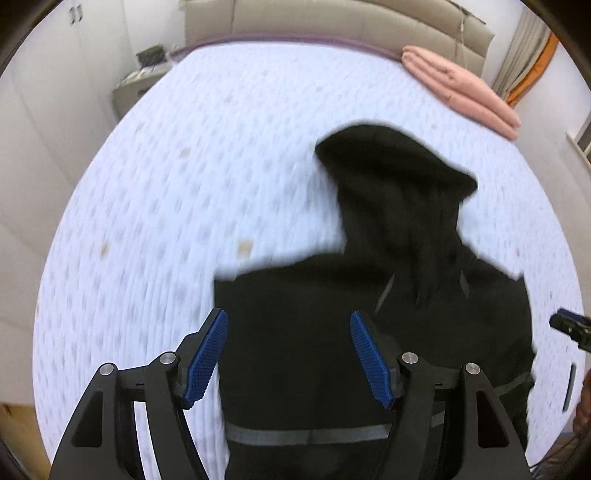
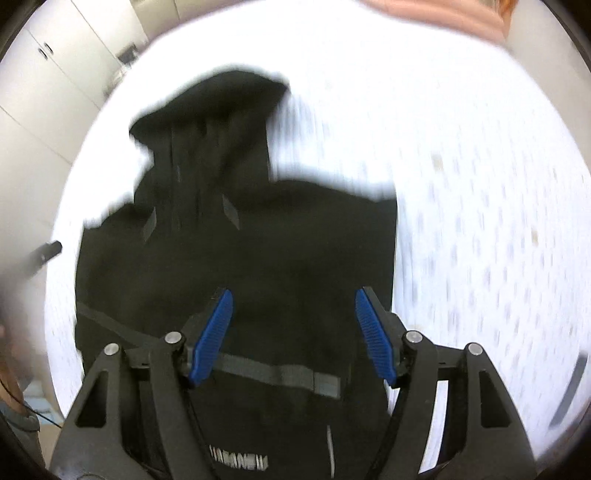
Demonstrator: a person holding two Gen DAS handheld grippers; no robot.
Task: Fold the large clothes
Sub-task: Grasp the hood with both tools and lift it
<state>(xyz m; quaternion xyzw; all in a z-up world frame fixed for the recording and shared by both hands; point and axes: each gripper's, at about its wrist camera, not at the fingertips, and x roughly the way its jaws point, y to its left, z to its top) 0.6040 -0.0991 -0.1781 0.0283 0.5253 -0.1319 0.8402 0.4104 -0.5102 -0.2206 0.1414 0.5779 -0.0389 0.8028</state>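
Note:
A black hooded jacket (image 1: 369, 280) with grey stripes lies on the white patterned bed (image 1: 184, 184), hood pointing towards the headboard. My left gripper (image 1: 288, 354) is open and empty, hovering over the jacket's left part. In the right wrist view the same jacket (image 2: 258, 240) fills the middle, with its sides folded in so the body is narrow. My right gripper (image 2: 293, 332) is open and empty over the jacket's lower right part. The right gripper's tip also shows at the right edge of the left wrist view (image 1: 570, 325).
A folded pink blanket (image 1: 458, 88) lies at the bed's far right by the beige headboard (image 1: 332, 22). White wardrobes (image 1: 55, 92) and a small nightstand (image 1: 136, 81) stand left of the bed. Both views are motion-blurred.

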